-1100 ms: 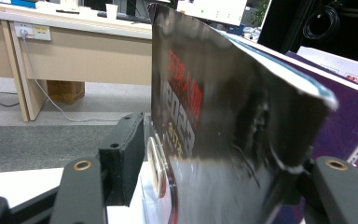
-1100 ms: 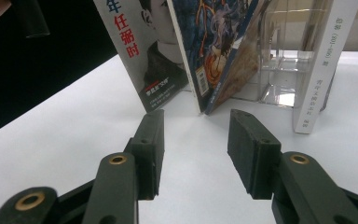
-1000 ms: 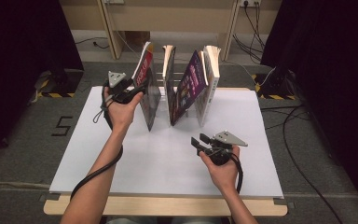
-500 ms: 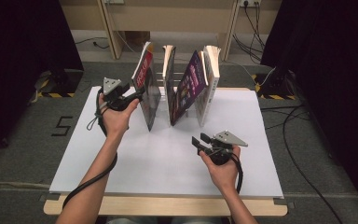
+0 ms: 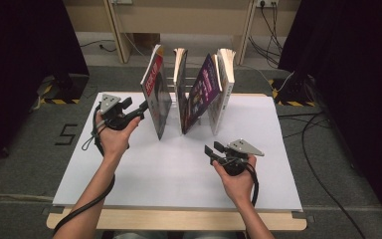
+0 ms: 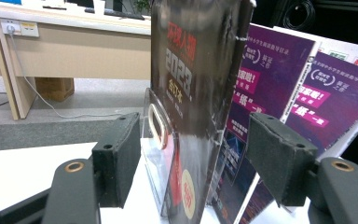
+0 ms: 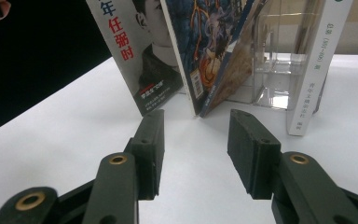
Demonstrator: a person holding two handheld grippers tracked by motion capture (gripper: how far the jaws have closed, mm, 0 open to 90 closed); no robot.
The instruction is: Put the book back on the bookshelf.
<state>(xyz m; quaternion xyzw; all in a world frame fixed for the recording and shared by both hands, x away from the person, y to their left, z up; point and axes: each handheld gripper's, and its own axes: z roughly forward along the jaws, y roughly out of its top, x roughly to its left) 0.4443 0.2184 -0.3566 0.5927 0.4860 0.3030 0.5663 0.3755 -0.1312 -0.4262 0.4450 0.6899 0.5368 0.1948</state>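
Several books stand leaning in a clear rack (image 7: 279,70) at the back middle of the white table (image 5: 144,184). The leftmost book (image 5: 155,94) has a red and white cover, a purple book (image 5: 201,92) leans beside it, and a white-spined book (image 5: 223,84) ends the row. My left gripper (image 5: 142,107) is open just left of the leftmost book (image 6: 191,93), whose front edge shows between the spread jaws with neither pad touching it. My right gripper (image 5: 211,148) rests open nearer the front, pointing at the books (image 7: 200,42) with nothing between its pads (image 7: 149,149).
A wooden desk with legs and a wall socket stands behind the table. Cables (image 5: 323,124) run over the floor at right. A number mark (image 5: 65,134) lies on the floor at left. Dark curtains close both sides.
My left hand has drawn back to the left and a little lower, away from the leftmost book. The books and my right hand have stayed put.
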